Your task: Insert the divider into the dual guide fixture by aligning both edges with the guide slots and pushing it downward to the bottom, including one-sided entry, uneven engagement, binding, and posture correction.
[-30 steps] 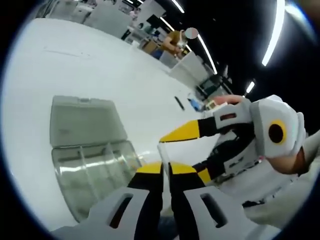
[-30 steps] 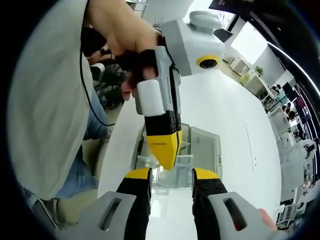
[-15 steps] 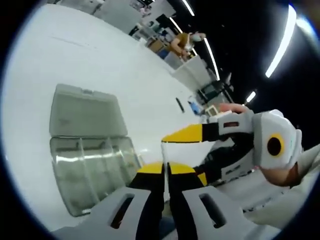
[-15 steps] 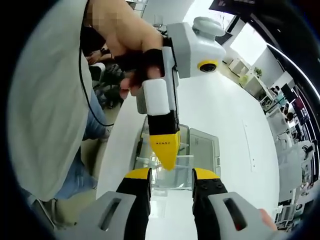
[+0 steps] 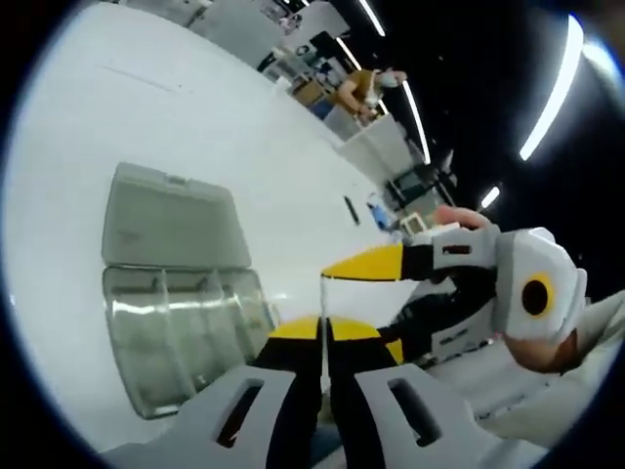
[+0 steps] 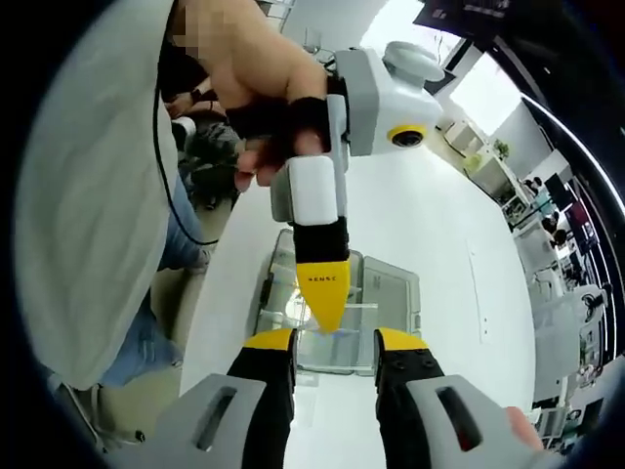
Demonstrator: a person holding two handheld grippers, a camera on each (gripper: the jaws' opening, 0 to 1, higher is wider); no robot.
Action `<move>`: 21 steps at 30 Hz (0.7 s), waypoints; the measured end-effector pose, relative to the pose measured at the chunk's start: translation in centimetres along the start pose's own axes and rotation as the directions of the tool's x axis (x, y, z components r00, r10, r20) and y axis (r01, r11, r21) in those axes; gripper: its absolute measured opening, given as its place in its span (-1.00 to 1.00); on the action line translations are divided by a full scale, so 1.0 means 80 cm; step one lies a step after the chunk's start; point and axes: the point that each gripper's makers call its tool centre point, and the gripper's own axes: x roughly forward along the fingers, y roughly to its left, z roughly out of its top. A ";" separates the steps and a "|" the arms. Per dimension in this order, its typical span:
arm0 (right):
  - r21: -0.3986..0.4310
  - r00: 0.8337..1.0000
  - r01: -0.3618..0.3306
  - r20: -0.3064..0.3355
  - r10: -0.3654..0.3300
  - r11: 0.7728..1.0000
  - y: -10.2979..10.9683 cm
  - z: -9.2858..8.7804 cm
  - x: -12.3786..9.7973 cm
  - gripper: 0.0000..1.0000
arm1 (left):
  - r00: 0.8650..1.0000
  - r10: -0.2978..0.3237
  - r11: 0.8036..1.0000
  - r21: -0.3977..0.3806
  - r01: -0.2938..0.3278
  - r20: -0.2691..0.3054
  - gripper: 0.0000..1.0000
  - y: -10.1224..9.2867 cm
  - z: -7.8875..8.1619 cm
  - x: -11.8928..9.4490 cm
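While the left hand-held gripper [image 6: 327, 318] pinches the divider [image 6: 344, 320], the right hand-held gripper [image 6: 335, 344] gapes above the clear box [image 5: 176, 332].

I saw a glossy clear plastic box [image 5: 181, 327] on the smooth white table [image 5: 146, 127]; beside it, my grippers' matt yellow tips.

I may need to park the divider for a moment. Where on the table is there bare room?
The white table is bare beyond the box's open lid, out to a small dark object and the far edge, and also beside the lid in the right gripper view. It is crowded over the clear box, where the left gripper, holding the clear divider, meets the right gripper.
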 end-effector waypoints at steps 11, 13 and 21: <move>0.042 1.000 0.003 0.012 -0.003 0.999 -0.009 -0.001 -0.009 -0.45 | 1.000 0.003 0.998 0.058 -0.004 0.013 -1.00 0.008 0.003 -0.006; 0.051 1.000 -0.003 0.021 0.001 0.999 -0.009 0.000 -0.011 -0.51 | 1.000 0.004 0.998 0.070 -0.005 0.017 -1.00 0.010 0.003 -0.007; 0.090 0.999 -0.042 0.027 0.040 0.995 -0.012 -0.005 -0.014 -0.52 | 0.999 -0.008 0.986 0.169 0.002 0.033 -1.00 0.012 0.003 -0.010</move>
